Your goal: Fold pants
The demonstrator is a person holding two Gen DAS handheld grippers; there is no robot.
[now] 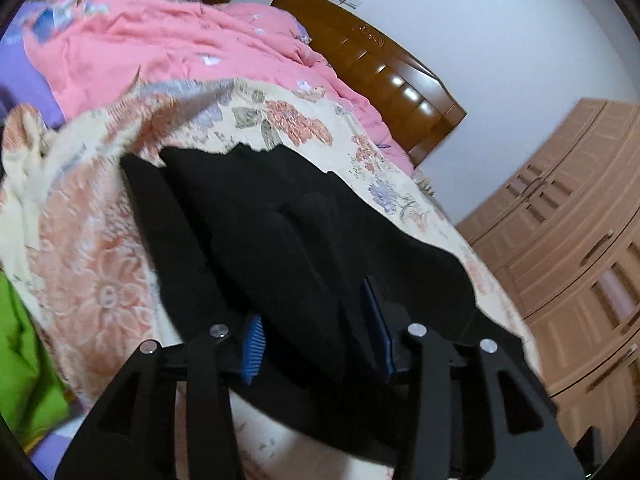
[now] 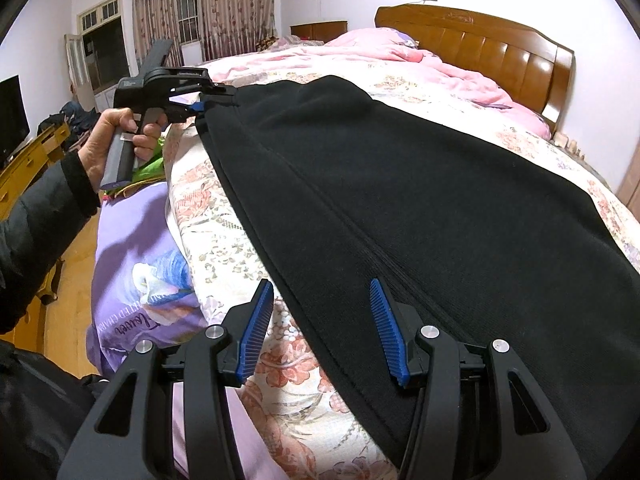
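Black pants (image 2: pixel 400 180) lie stretched along the floral blanket (image 2: pixel 232 248) on the bed, reaching from near me to the far end. My right gripper (image 2: pixel 320 316) hovers open over their near edge, its blue pads (image 2: pixel 256 328) apart, with the hem passing under the gap. A hand (image 2: pixel 104 140) holds my left gripper (image 2: pixel 208 102) at the pants' far corner. In the left wrist view the pants (image 1: pixel 280 220) bunch between the left gripper's (image 1: pixel 314 312) blue pads (image 1: pixel 253 344), which stand apart, so I read it as open.
A crumpled pink quilt (image 2: pixel 400 56) lies by the wooden headboard (image 2: pixel 500 52). A purple sheet (image 2: pixel 132 232) hangs over the bed's left side, with green cloth (image 1: pixel 24 340) beside it. A wardrobe (image 1: pixel 568 220) stands right of the bed. A dark sleeve (image 2: pixel 36 220) reaches in from the left.
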